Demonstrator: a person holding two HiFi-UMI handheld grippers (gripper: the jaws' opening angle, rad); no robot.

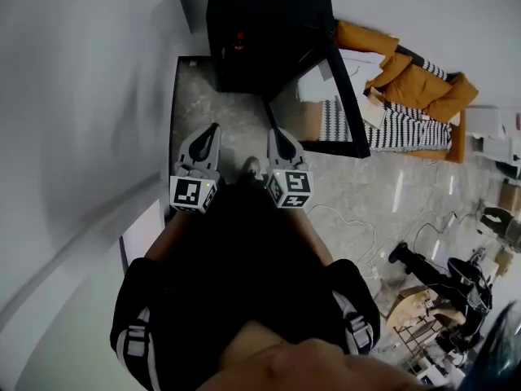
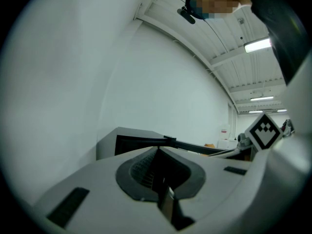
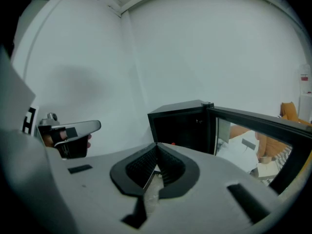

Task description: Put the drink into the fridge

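A black mini fridge [image 1: 264, 31] stands on the floor by the white wall, with its glass door [image 1: 326, 104] swung open to the right. A small red thing [image 1: 238, 37] shows in its dark inside; whether it is the drink I cannot tell. My left gripper [image 1: 212, 130] and right gripper [image 1: 274, 133] hang side by side in front of the fridge, both pointing at it. Both are shut with nothing between their fingers. The right gripper view shows the open fridge [image 3: 180, 128] past the shut right gripper [image 3: 156, 146]. In the left gripper view the left gripper [image 2: 157, 151] is likewise shut and empty.
An orange jacket [image 1: 415, 76] and a striped cloth [image 1: 407, 125] lie to the right of the fridge door. Cables [image 1: 358, 226] and dark equipment [image 1: 456, 279] lie on the marble floor at the right. The white wall [image 1: 81, 96] runs along the left.
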